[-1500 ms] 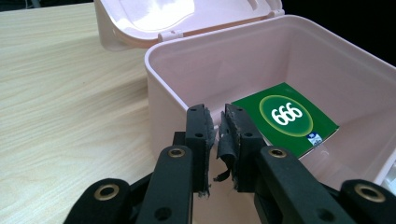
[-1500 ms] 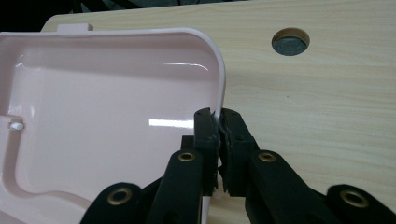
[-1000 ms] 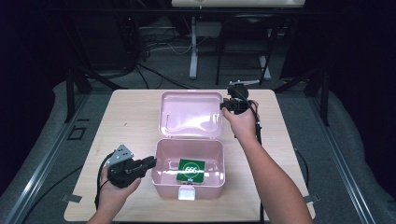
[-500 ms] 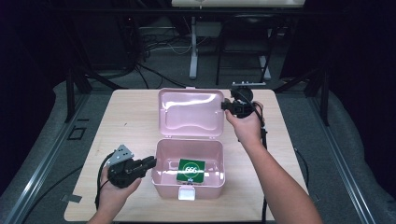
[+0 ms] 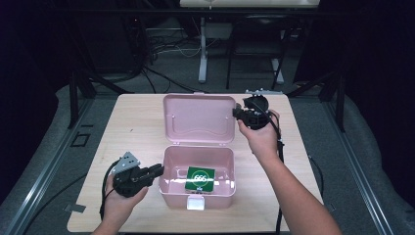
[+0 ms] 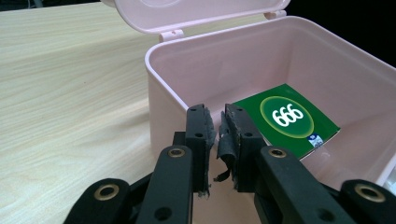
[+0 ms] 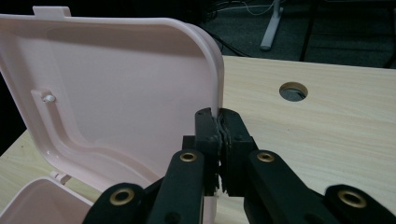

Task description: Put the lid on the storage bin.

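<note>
Lid (image 5: pixel 199 119) raised further, wooden table (image 5: pixel 135 122) unchanged.

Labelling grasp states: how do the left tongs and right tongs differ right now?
1. The left tongs stand slightly parted at the pink box's left wall, gripping nothing; the right tongs are shut on the lid's side edge.
2. The left tongs sit low beside the box's base; the right tongs are farther back, at the raised lid.
Shared: both are black, hand-held, with worn pads.

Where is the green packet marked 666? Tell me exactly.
In the high view the flat green packet marked 666 lies on the floor of the open pink plastic box, toward the person's side of the wooden table, right of the left gripper.
</note>
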The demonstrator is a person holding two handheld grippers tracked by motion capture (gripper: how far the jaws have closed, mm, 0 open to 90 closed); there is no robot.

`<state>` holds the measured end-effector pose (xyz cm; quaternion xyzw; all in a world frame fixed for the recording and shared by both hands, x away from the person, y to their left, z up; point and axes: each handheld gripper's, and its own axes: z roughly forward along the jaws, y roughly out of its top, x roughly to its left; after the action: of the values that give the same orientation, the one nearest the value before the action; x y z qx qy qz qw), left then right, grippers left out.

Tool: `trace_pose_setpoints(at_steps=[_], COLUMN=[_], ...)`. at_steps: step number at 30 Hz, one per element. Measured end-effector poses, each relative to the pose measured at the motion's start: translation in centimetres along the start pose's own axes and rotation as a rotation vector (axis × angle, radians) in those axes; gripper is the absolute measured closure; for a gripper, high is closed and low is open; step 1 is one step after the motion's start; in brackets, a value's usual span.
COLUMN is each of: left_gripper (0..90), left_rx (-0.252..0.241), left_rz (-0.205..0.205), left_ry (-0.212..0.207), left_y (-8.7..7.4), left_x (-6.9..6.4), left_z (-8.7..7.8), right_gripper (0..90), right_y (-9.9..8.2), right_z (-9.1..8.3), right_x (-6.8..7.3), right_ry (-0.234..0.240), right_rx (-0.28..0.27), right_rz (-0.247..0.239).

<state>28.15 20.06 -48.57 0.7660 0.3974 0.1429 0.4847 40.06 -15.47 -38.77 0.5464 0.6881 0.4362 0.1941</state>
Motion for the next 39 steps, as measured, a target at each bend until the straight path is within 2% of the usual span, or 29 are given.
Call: trace_pose_setpoints(at_steps=[3, 10, 17, 21, 25, 29, 32, 35, 38, 39], left_gripper=[80.5, 80.5, 80.5, 80.5, 80.4, 80.5, 80.5, 80.5, 80.5, 80.5], left_rx=[-0.001, -0.001, 0.0, -0.002, -0.001, 0.0, 0.0, -0.001, -0.001, -0.002], left_rz=[-0.001, -0.003, -0.003, -0.004, -0.004, -0.002, -0.003, -0.002, -0.003, -0.003], left_ry=[0.0, 0.0, 0.002, 0.001, 0.004, 0.002, 0.004, 0.003, 0.003, 0.003], left_y=[0.0, 0.0, 0.0, 0.0, 0.0, -0.1, -0.1, -0.1, -0.1, -0.1], left_x=[0.0, 0.0, 0.0, 0.0, 0.0, 0.0, 0.0, 0.0, 0.0, 0.0], left_z=[0.0, 0.0, 0.0, 0.0, 0.0, 0.0, 0.0, 0.0, 0.0, 0.0], right_gripper=[87.2, 87.2, 87.1, 87.1, 87.0, 86.7, 86.6, 86.6, 85.9, 85.4], right_y=[-0.3, -1.0, -1.8, -2.6, -3.4, -4.5, -4.8, -5.5, -5.9, -6.3], right_z=[-0.5, -1.4, -2.4, -3.0, -3.8, -4.3, -4.6, -5.2, -5.5, -5.7], right_x=[0.3, 0.6, 1.2, 1.3, 2.2, 2.2, 2.3, 2.8, 2.7, 2.6], right_ry=[-0.004, 0.008, 0.003, 0.005, -0.019, -0.012, -0.011, -0.026, -0.012, 0.007], right_rx=[-0.016, -0.049, -0.089, -0.118, -0.153, -0.189, -0.195, -0.211, -0.215, -0.224], right_rz=[-0.029, -0.037, -0.072, -0.085, -0.126, -0.133, -0.142, -0.172, -0.156, -0.134])
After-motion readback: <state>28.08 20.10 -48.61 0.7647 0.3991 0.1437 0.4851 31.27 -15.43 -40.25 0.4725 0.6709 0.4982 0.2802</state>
